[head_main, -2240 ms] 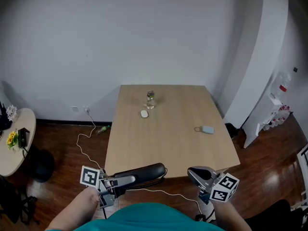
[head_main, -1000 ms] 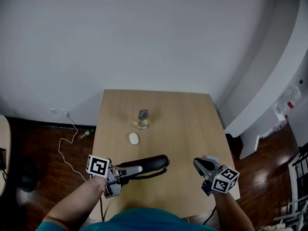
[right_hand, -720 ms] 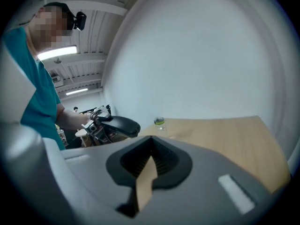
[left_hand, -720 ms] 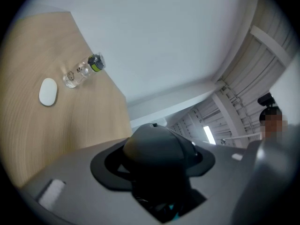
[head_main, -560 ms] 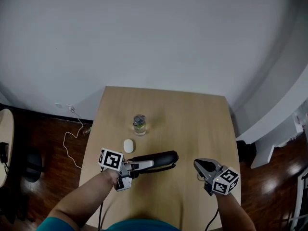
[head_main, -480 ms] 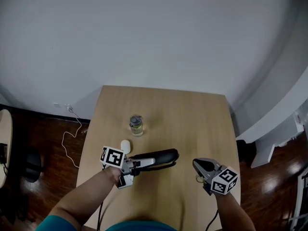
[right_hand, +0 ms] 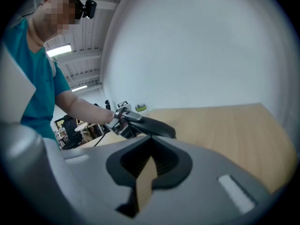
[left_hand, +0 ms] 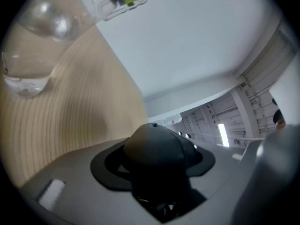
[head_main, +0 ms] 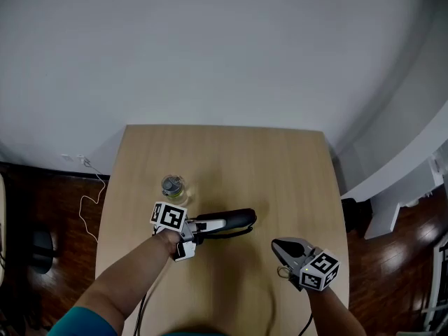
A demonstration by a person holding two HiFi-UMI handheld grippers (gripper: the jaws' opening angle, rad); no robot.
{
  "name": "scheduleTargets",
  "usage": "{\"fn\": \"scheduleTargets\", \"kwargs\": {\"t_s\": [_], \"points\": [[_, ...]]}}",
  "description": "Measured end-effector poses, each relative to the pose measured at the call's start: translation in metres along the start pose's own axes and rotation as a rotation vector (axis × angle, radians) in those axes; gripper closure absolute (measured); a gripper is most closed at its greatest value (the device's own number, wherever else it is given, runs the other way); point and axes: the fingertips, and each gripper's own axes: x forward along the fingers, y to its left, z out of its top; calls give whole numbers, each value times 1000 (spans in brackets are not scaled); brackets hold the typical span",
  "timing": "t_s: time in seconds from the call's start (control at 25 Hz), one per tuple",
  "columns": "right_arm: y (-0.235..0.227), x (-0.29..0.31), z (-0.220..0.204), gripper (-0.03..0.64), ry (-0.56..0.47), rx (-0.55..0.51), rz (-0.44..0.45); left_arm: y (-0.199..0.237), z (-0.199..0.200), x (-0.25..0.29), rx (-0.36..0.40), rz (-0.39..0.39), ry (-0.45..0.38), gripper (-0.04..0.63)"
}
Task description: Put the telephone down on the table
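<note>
A: Looking down from your head, you see the phone (head_main: pixel 234 220) stretched sideways over the table (head_main: pixel 294 166), one end in your left gripper (head_main: pixel 204 225), with the bottle (head_main: pixel 172 186) just beside that gripper.
B: And the left gripper view?
A: Only there do you see the jaws clamped on the phone's dark end, the bottle looming close. Your right gripper view shows the phone side-on; whether it touches the wood, I cannot tell.
B: The right gripper (head_main: pixel 283 249)?
A: Jaws drawn together, nothing held, apart from the phone.
</note>
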Motion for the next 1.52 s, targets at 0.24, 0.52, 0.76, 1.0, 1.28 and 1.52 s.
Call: {"fn": "scheduleTargets", "kwargs": {"t_s": [0.24, 0.52, 0.76, 1.0, 1.28, 1.52], "points": [[2, 7, -10, 615, 3, 25, 19, 23, -9, 15, -52, 6, 42, 298], [6, 8, -2, 615, -12, 22, 40, 55, -20, 15, -108, 131, 33, 288], [9, 10, -1, 615, -10, 22, 51, 69, -19, 9, -99, 280, 6, 240], [17, 9, 3, 615, -12, 8, 57, 74, -17, -4, -55, 439, -1, 204], [21, 3, 8, 615, -29, 14, 54, 79, -11, -19, -40, 551, -56, 182], [25, -3, 13, 615, -46, 5, 45, 69, -15, -31, -1, 556, -93, 112]]}}
